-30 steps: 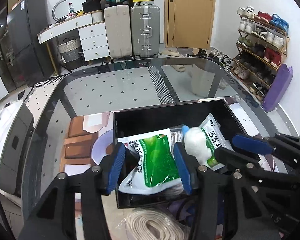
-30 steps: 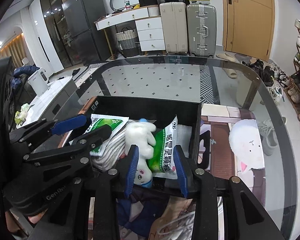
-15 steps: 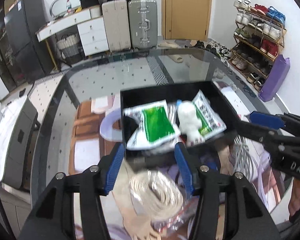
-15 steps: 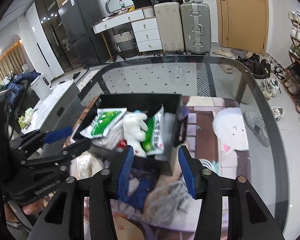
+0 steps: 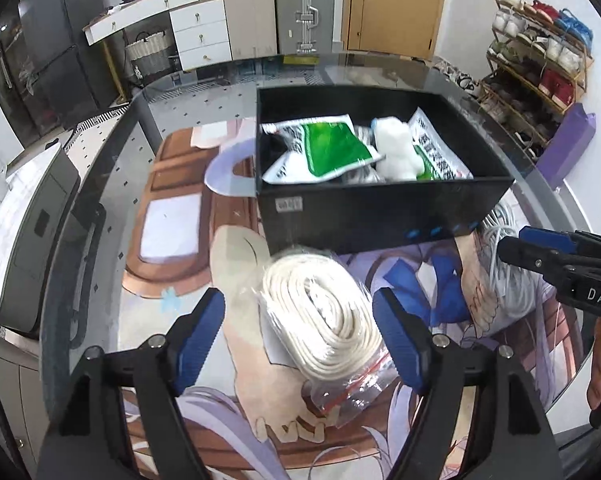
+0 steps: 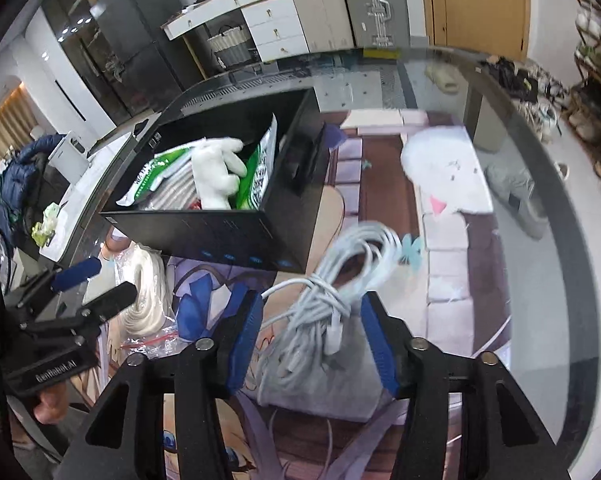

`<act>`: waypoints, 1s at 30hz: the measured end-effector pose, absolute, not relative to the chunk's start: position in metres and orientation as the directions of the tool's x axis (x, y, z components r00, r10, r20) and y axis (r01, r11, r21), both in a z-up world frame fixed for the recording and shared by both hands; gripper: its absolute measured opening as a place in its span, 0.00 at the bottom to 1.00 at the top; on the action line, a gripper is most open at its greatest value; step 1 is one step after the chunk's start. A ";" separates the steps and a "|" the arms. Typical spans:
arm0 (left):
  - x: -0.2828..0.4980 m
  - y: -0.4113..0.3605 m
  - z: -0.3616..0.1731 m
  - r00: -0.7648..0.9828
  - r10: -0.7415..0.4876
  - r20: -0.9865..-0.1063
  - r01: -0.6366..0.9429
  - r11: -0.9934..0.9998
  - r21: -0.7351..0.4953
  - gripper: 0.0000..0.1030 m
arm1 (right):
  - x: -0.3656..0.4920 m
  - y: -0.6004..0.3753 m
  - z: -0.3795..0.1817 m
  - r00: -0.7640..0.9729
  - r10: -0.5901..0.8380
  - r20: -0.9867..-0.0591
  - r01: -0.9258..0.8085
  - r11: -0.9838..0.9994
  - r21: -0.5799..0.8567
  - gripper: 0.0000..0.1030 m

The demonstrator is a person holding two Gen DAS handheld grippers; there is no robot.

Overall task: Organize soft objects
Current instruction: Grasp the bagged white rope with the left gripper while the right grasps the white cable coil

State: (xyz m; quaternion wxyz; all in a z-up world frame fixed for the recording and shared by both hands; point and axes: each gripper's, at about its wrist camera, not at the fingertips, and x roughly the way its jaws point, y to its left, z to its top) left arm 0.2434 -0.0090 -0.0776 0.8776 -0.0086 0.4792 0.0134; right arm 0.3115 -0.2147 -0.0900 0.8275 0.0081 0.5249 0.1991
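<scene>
Your left gripper (image 5: 298, 336) has just been opening its jaws, and they now stand wide on either side of the bagged coil of cream cord (image 5: 324, 320), the blue pads clear of it and nothing gripped yet. Bring it straight down so both pads land on the thick middle of the coil, not on the loose clear plastic with the red seal that trails toward you; pinching only the plastic would probably let the coil swing or slip out.

Your right gripper (image 6: 308, 336) has likewise been opening, and its jaws bracket the bundle of white cable (image 6: 324, 300) lying on a grey pouch (image 6: 332, 380), without pressing on it. Aim for the knotted waist of the bundle; the loose loops beyond your fingertips will likely sag, so close low and deep.

Just ahead of both grippers sits the black box (image 5: 380, 208), already holding green-and-white packets (image 5: 324, 148) and a white plush toy (image 5: 394, 148). Lift each load high enough to clear its near wall, and keep the two grippers apart as you go in, since they stand close side by side.
</scene>
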 end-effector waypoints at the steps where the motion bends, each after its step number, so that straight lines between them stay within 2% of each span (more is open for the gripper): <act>1: 0.243 -0.011 -0.079 0.539 0.019 -0.842 -0.030 1.000 0.004 0.75 | 0.311 -0.212 -0.093 0.356 0.340 -0.870 -0.325 0.918 0.226 0.52; 5: 0.241 -0.019 -0.083 0.542 0.032 -0.840 -0.011 0.999 0.031 0.75 | 0.304 -0.203 -0.102 0.326 0.316 -0.891 -0.344 0.918 0.200 0.51; 8: 0.241 -0.020 -0.085 0.540 0.041 -0.841 -0.003 0.999 0.047 0.75 | 0.298 -0.201 -0.100 0.313 0.302 -0.900 -0.355 0.917 0.184 0.44; 19: 0.242 -0.016 -0.092 0.525 0.066 -0.848 -0.019 0.998 0.066 0.75 | 0.244 -0.198 -0.100 0.222 0.355 -0.908 -0.482 0.850 0.214 0.44; 30: 0.257 -0.026 -0.103 0.526 0.103 -0.844 -0.024 0.994 0.106 0.79 | 0.262 -0.184 -0.090 0.258 0.362 -0.896 -0.465 0.859 0.213 0.48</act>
